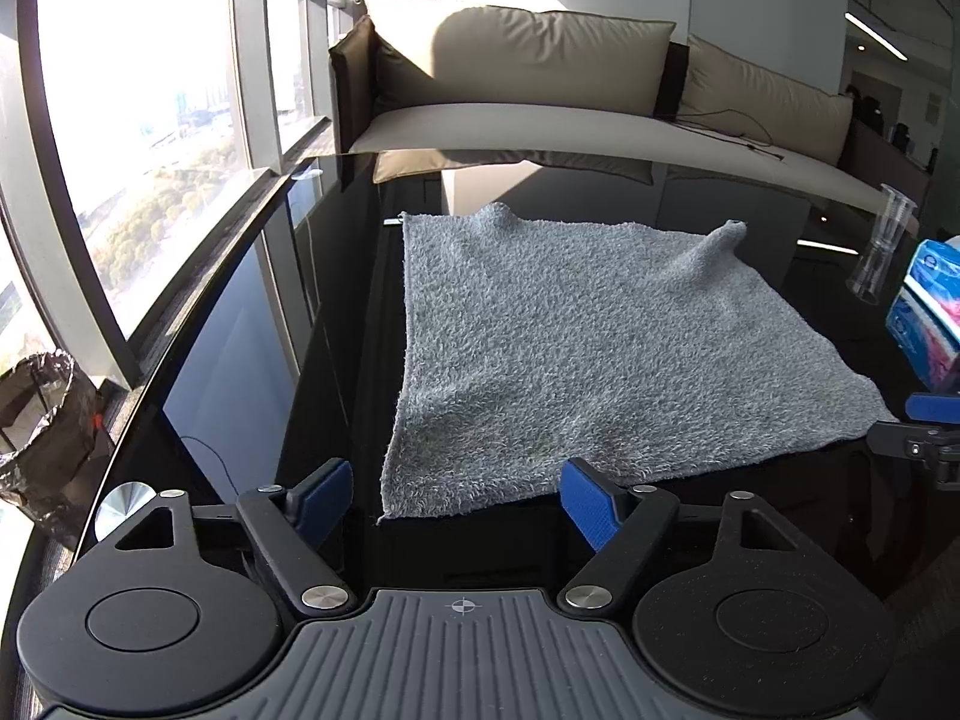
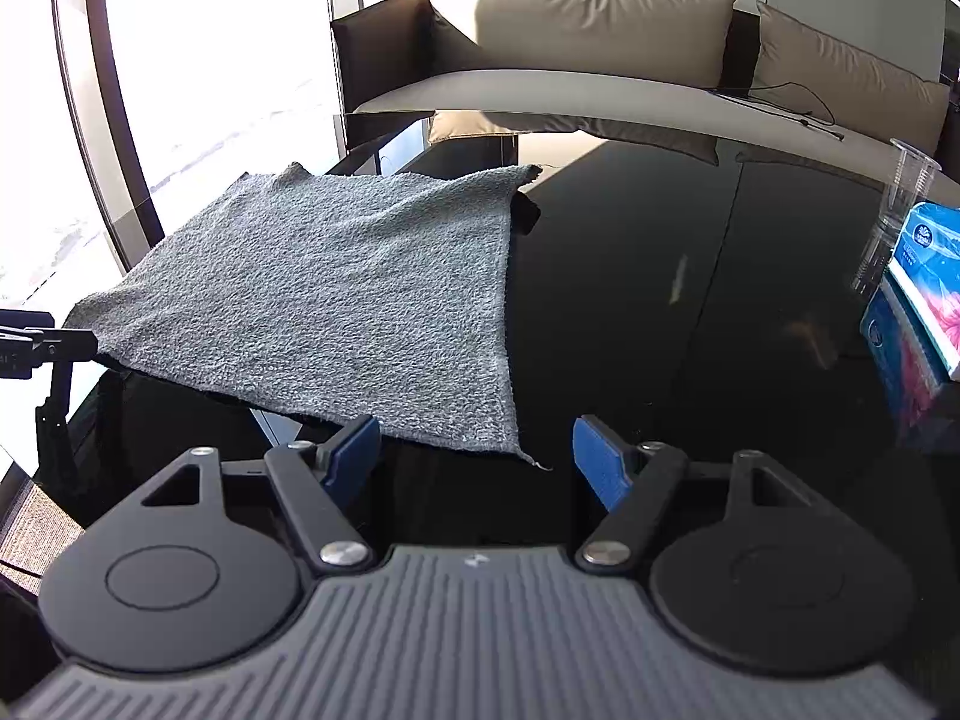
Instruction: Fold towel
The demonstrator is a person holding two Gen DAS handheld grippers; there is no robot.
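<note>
Both tools, left tool [image 1: 459, 495] and right tool [image 2: 477, 456], gape empty before the towel [image 1: 576, 354]: soft, limp terry; pinch its 6 o'clock corners.

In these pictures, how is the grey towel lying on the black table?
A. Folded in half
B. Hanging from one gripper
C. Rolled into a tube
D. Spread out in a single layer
D. The grey towel lies spread out in one layer on the black table, and both the left gripper and the right gripper are open at its near edge, holding nothing.
</note>
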